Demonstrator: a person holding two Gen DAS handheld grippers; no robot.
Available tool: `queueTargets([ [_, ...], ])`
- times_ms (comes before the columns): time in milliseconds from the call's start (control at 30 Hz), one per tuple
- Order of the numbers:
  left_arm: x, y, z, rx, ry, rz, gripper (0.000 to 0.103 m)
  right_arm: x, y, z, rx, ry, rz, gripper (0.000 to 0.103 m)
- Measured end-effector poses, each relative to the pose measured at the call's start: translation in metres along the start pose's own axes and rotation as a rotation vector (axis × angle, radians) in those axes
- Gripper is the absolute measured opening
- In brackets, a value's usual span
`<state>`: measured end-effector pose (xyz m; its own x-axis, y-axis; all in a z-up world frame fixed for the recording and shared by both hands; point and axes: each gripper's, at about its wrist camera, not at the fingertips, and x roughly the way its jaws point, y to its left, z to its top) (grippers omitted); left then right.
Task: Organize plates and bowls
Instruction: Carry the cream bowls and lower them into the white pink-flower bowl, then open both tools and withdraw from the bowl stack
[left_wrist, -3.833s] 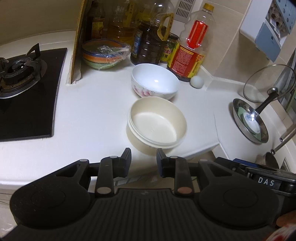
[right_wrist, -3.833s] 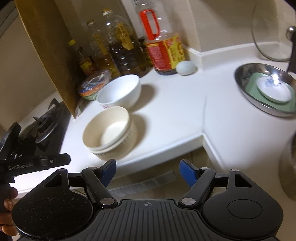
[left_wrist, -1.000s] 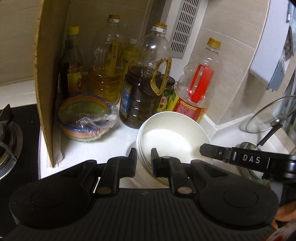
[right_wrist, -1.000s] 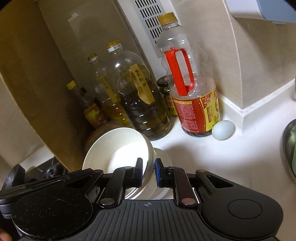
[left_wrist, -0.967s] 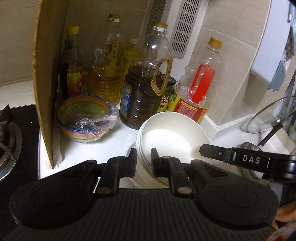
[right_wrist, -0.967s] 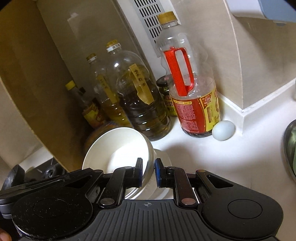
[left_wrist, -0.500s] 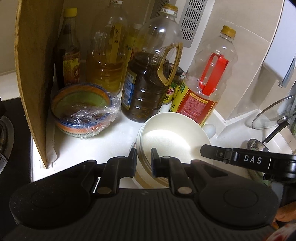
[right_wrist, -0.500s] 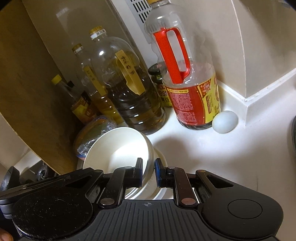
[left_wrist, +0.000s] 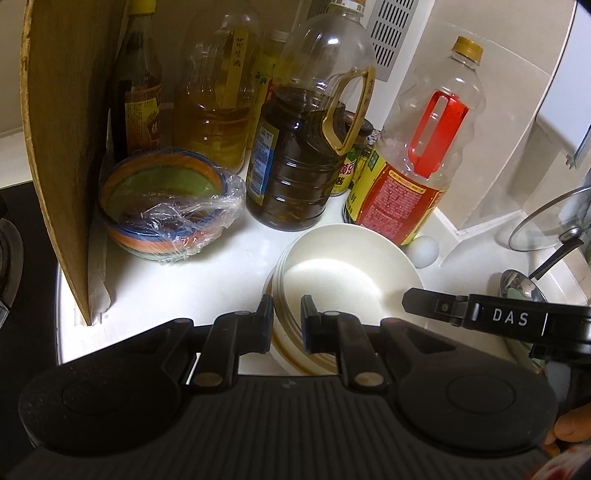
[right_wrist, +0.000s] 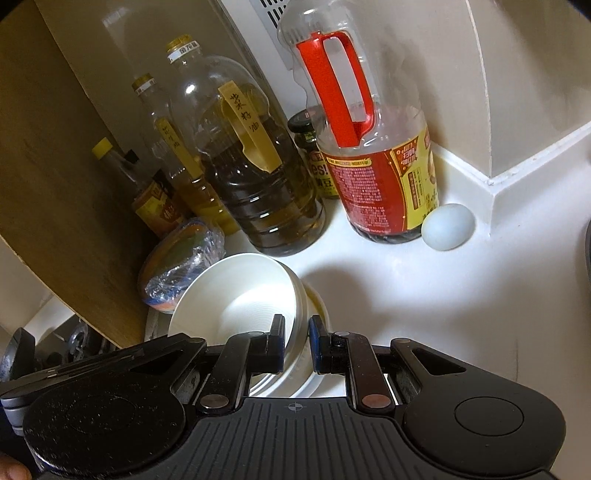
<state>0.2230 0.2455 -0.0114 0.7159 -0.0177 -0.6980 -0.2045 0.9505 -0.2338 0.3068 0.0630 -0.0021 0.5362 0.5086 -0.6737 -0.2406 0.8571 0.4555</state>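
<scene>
You held the cream bowls (left_wrist: 343, 273) with both tongs at once. Your left tongs (left_wrist: 284, 325) pinched the near left rim, one finger inside the bowl and one outside. Your right tongs (right_wrist: 297, 345) pinched the rim on the other side the same way. The cream bowls were a little stack, one sitting inside another. They sat low over a white bowl (right_wrist: 319, 301) that peeked out from under them on the white counter (right_wrist: 424, 295). I think you were on the step of nesting the cream bowls into the white bowl. I could not tell if they were all the way down.

A wrapped bowl (left_wrist: 166, 206) stood just beside them on the far left. Big oil bottles (left_wrist: 295, 147) stood close behind. An egg (right_wrist: 447, 227) lay near on the far right.

Next you would need to let the stack settle flat, then spread both tongs slowly. Pull back gently so you don't bump the bottles or the egg.
</scene>
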Motion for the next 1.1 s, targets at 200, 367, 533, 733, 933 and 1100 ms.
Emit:
queueTargets([
  [200,0.004,0.002,-0.001,-0.014,0.016,-0.002,0.013,0.003,-0.002,0.001,0.005,0.012,-0.003,0.016],
  [367,0.001,0.003,0.0,-0.021,0.002,0.009,0.014,0.004,-0.001,0.002,0.0,0.021,-0.004,0.017],
  [533,-0.008,0.002,0.002,-0.016,-0.02,0.01,0.015,-0.007,-0.001,-0.001,-0.015,-0.006,-0.026,0.038],
  [733,-0.028,-0.002,-0.006,-0.007,-0.044,0.018,0.017,-0.027,-0.01,-0.009,0.008,-0.032,-0.021,0.049],
  [933,-0.057,-0.005,-0.028,-0.017,-0.042,0.025,0.024,-0.05,-0.019,-0.028,0.032,-0.03,-0.009,0.053],
  [1100,-0.081,-0.007,-0.052,-0.03,-0.039,0.042,0.026,-0.073,-0.019,-0.046,0.01,-0.033,-0.006,0.06],
])
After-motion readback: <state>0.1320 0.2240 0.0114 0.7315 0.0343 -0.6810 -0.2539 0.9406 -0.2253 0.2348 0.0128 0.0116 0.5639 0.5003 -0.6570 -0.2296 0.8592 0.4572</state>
